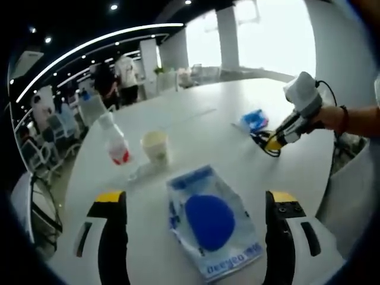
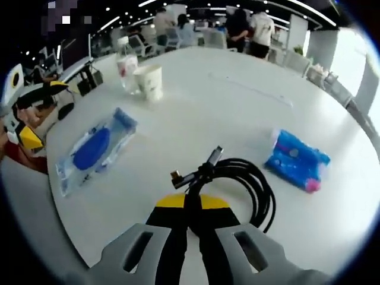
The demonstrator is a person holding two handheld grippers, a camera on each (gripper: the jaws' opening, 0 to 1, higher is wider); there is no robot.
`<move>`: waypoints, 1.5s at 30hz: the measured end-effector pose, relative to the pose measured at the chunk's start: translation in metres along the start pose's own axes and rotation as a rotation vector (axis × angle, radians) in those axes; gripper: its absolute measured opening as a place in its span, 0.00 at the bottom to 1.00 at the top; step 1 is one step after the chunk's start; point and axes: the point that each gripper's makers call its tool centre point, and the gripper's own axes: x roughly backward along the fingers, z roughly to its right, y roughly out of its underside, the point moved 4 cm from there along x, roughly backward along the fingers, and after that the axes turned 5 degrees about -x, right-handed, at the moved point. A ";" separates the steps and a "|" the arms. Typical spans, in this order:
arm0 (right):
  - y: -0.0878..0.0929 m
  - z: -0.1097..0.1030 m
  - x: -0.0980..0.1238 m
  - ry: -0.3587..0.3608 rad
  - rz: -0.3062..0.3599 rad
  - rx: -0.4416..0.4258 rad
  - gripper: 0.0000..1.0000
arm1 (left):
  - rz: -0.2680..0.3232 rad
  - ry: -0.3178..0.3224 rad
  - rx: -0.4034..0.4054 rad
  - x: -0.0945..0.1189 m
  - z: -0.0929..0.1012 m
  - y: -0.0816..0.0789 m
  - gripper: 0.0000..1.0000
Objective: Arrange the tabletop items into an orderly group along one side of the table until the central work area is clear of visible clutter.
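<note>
- Table (image 1: 196, 127): white and rounded, being seen across its whole top in both views; chairs and standing people (image 2: 249, 27) are being shown beyond its far edge.
- Left gripper (image 1: 196, 202): jaws are being held wide apart, nothing between them; the pouch is lying on the table in the gap, touched by neither jaw. In the right gripper view this gripper (image 2: 27, 116) is being seen at the left edge.
- Right gripper (image 2: 193, 208): jaws are being pressed nearly together, closed on the cable at the near side of its coil. In the left gripper view it (image 1: 279, 139) is being shown at the right, held by a hand (image 1: 335, 117), with its tips down at the cable.
- Pouch (image 1: 211, 222): clear, flat, with a blue oval inside; being seen lying flat near the table's edge, well apart from the cable.
- Cable (image 2: 237, 178): black, coiled, resting on the table, two plug ends sticking out of the bundle.
- Blue pack (image 2: 297, 160): soft and crinkled, lying just beside the cable, apart from it.
- Bottle (image 1: 116, 142): clear, red label, standing upright.
- Cup (image 1: 155, 146): pale paper, upright, just beside the bottle, well apart from the cable and blue pack.
</note>
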 end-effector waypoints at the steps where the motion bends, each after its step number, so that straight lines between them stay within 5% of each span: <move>1: 0.000 -0.001 -0.001 0.003 -0.005 0.009 0.05 | 0.002 -0.001 0.001 0.000 0.000 0.000 0.94; 16: 0.017 -0.008 -0.016 -0.017 -0.057 -0.007 0.06 | 0.018 0.001 0.014 0.003 -0.002 -0.002 0.91; 28: 0.012 -0.007 -0.013 -0.018 -0.043 -0.019 0.09 | 0.008 0.000 0.011 0.003 -0.002 -0.001 0.91; 45: -0.010 -0.026 0.009 -0.045 0.033 -0.094 0.62 | 0.010 0.013 -0.013 0.002 0.001 -0.003 0.95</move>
